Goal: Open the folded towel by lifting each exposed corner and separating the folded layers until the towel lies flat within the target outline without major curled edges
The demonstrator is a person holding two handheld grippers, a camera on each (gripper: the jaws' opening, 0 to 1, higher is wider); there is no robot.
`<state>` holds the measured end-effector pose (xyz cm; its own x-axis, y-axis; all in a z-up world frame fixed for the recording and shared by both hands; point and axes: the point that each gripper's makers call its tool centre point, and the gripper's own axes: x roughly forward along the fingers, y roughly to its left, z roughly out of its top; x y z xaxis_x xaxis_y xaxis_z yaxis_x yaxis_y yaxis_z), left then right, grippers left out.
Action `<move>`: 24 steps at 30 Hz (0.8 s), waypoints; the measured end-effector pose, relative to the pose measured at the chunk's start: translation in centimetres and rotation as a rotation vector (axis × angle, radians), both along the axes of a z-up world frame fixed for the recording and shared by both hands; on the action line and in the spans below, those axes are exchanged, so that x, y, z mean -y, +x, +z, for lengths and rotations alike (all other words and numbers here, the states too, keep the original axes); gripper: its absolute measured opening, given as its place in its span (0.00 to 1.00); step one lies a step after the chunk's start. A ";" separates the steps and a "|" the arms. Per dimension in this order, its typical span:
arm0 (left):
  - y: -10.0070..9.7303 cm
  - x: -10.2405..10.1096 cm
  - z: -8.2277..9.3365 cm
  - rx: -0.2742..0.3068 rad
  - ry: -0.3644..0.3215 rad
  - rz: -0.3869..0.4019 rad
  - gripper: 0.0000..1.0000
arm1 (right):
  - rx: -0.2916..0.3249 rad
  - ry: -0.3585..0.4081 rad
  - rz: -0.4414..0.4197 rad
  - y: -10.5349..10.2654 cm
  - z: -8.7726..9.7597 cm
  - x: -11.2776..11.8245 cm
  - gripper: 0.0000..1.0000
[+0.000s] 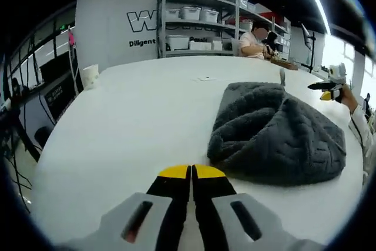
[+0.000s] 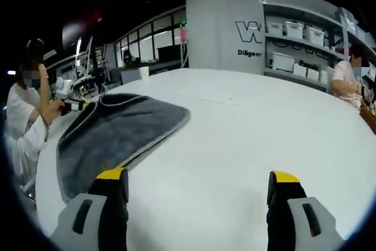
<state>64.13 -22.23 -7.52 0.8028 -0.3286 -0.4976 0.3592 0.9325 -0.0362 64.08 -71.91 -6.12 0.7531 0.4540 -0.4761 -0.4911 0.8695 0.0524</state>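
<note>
Towel point(image 1: 276, 133) fabric is being shown as dark grey, thick and plush, with a wavy quilted texture. In the left gripper view it is lying bunched into a rounded, domed heap on the right part of the white tabletop point(image 1: 135, 116), ahead and to the right of the left hand-held gripper point(image 1: 191, 171). In the right gripper view the towel point(image 2: 117, 133) is being seen as a flatter, smoother sheet with a pale stitched border and a rounded corner, spread on the left part of the tabletop point(image 2: 247, 127), ahead and to the left of the right hand-held gripper point(image 2: 200, 177).

The left hand-held gripper is being held closed, its black jaws with yellow tips pressed together and gripping nothing. The right hand-held gripper is being held wide open, its yellow-tipped jaws well apart over bare tabletop, and nothing is being gripped.

The tabletop is being seen as smooth, matte white and broad. Behind it a grey metal shelving unit point(image 1: 200, 22) is carrying white plastic bins, beside a white wall with dark lettering point(image 1: 141, 27). A white cup point(image 1: 90, 76) is standing near the far left edge. A seated person point(image 1: 255, 42) is working at the far end.
</note>
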 end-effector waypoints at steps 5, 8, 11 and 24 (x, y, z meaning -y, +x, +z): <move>-0.6 0.9 0.5 0.005 -0.081 -0.036 0.00 | -0.001 -0.003 0.004 0.0 0.0 -0.1 0.99; -0.4 1.3 1.6 0.032 -0.131 -0.041 0.00 | -0.003 -0.002 0.002 0.0 -0.1 0.0 0.99; -0.4 1.9 2.6 0.051 -0.149 -0.056 0.00 | -0.003 -0.001 0.002 0.0 -0.1 0.0 0.99; -2.0 8.5 6.6 0.101 -0.228 -0.191 0.45 | 0.004 0.004 0.011 -0.2 0.2 -0.2 0.99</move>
<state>62.09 -30.71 -0.92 0.7573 -0.5724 -0.3143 0.5399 0.8196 -0.1919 63.91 -71.67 -5.91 0.7500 0.4640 -0.4714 -0.5006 0.8640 0.0539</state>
